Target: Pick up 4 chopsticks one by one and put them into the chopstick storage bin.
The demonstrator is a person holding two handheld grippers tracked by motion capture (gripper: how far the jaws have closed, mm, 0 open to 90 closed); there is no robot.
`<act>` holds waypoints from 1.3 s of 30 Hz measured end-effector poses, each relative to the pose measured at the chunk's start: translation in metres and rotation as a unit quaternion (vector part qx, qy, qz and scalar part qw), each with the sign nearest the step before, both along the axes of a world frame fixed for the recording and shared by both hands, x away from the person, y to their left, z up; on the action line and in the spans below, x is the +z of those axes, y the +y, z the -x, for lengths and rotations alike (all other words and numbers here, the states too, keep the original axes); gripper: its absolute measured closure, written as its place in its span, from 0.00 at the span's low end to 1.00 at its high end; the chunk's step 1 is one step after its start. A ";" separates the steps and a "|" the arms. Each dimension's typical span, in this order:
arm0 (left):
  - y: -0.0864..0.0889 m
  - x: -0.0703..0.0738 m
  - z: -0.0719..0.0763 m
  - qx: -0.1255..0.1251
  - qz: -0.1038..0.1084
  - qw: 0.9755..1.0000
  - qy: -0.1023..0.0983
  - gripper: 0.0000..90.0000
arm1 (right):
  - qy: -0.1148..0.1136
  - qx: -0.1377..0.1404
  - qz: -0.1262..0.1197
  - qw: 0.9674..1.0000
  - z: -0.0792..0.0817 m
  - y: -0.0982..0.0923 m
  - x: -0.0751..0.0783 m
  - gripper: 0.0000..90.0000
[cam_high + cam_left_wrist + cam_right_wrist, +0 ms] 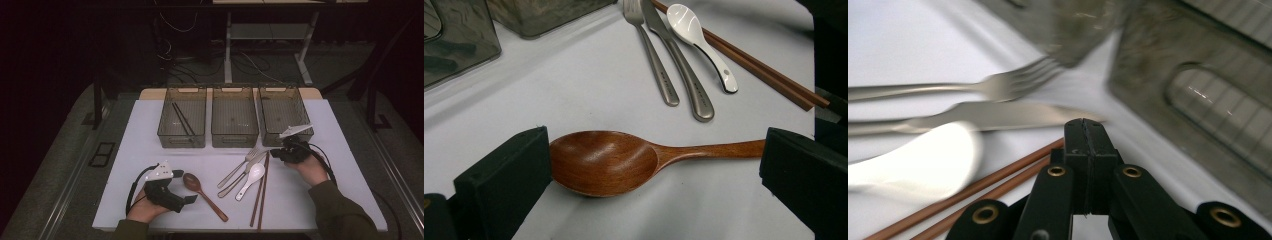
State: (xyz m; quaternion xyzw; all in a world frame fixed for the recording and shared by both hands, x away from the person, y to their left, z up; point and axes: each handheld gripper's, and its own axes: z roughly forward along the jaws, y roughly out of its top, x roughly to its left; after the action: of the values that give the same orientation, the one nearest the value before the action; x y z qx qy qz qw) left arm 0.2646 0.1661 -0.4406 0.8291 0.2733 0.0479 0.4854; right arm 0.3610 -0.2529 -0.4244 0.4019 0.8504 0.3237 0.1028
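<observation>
left claw (654, 165) wide, straddling 1 wooden spoon (624, 160) | right claw (1087, 131) closed, empty | 3 bins (234, 116)

Lab; cables (172, 22), desk frame (265, 37).

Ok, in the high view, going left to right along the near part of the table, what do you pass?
Left gripper → wooden spoon → fork → white spoon → brown chopsticks → right gripper.

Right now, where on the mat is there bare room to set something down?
Bare: the mat left of the wooden spoon, below the left bin; also its right edge. Crowded: fork, knife, white spoon, chopsticks.
</observation>
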 end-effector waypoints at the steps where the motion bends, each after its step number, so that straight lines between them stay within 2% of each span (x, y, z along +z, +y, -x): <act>1: 0.000 0.000 0.000 0.000 -0.001 1.000 0.000 0.00 | 0.001 0.008 -0.006 1.000 0.006 0.000 0.003 0.99; 5: 0.000 0.000 0.000 -0.001 -0.002 1.000 -0.001 0.00 | 0.006 0.051 -0.018 0.998 0.033 0.007 0.008 0.99; 9: -0.001 0.001 0.000 -0.001 -0.003 1.000 -0.001 0.00 | 0.014 0.093 -0.029 0.995 0.055 0.018 0.007 0.99; 18: 0.000 0.000 0.000 0.000 -0.002 1.000 0.000 0.00 | 0.037 0.142 -0.022 0.989 0.087 0.034 -0.004 0.99; 21: -0.001 0.000 0.000 -0.001 -0.003 1.000 0.000 0.00 | 0.047 0.148 -0.022 0.988 0.093 0.037 -0.008 0.99; 27: 0.000 0.000 0.000 0.001 -0.001 1.000 -0.001 0.00 | 0.049 0.162 -0.017 0.985 0.101 0.041 -0.010 0.99; 39: 0.000 0.000 0.000 0.002 0.000 1.000 0.000 0.00 | 0.046 0.151 -0.011 0.987 0.104 0.030 -0.011 1.00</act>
State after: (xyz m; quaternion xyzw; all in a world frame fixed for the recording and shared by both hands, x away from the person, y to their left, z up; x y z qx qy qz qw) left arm 0.2643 0.1658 -0.4405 0.8287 0.2747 0.0493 0.4851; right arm 0.2570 -0.2233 -0.4356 0.2844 0.9017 0.3255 0.0088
